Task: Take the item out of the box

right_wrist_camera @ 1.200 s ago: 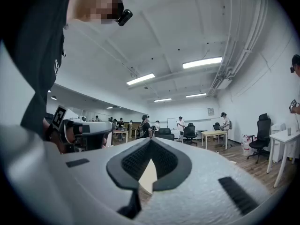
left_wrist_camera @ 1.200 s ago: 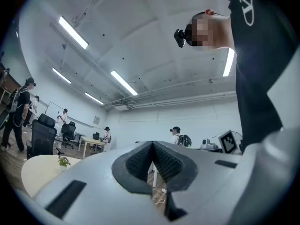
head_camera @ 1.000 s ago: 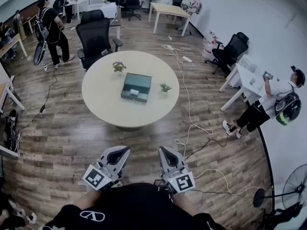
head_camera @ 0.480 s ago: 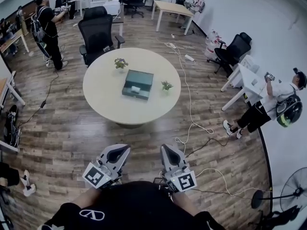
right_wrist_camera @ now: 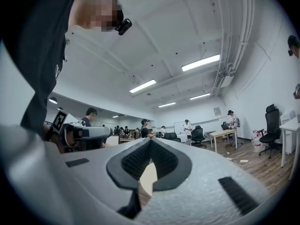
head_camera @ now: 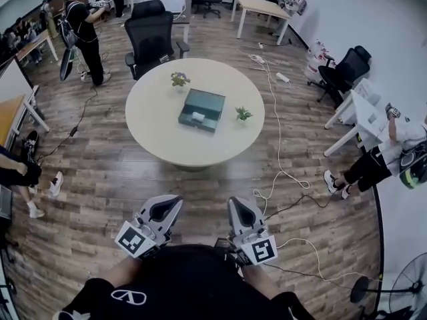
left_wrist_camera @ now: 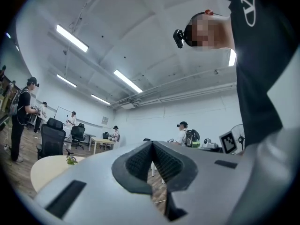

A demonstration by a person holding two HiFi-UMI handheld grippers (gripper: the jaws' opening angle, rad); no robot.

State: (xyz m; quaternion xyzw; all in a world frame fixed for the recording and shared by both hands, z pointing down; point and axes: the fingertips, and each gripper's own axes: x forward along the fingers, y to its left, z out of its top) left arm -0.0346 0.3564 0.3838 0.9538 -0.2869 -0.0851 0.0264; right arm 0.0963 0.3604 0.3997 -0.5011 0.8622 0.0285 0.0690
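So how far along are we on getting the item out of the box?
Nothing done yet: the white item lies in the box on the round table. In hand: nothing; the left gripper and right gripper are shut and empty, held by the person's body, well short of the table. Left: approach, open a gripper, grasp the item, lift it out.

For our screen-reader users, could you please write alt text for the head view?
The left gripper and right gripper, both shut and empty, are held near the person's body, far from a round table carrying a teal box and two plants. Other people stand around.
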